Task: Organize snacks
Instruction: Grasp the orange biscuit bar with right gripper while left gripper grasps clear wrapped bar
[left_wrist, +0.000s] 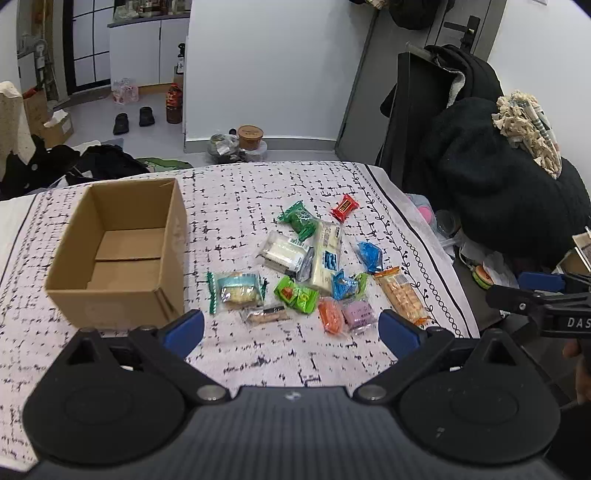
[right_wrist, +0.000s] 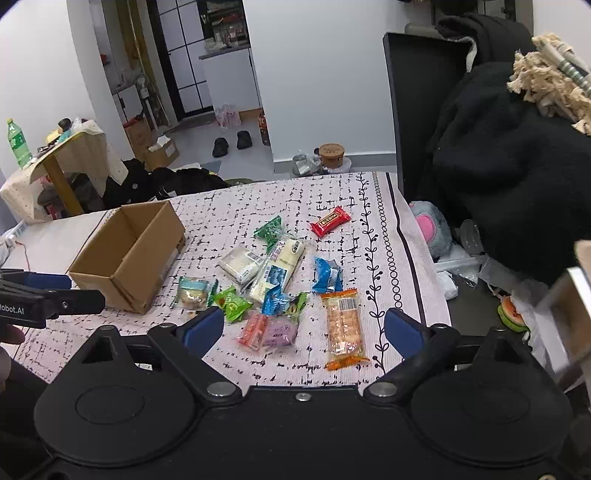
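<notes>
Hovering spread-jawed, left gripper and right gripper, near table's front edge; risking pinching two overlapping snack packets, missing cardboard box.

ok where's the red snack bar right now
The red snack bar lies alone at the far edge of the snack pile, just right of the green packet, in both wrist views.
</notes>
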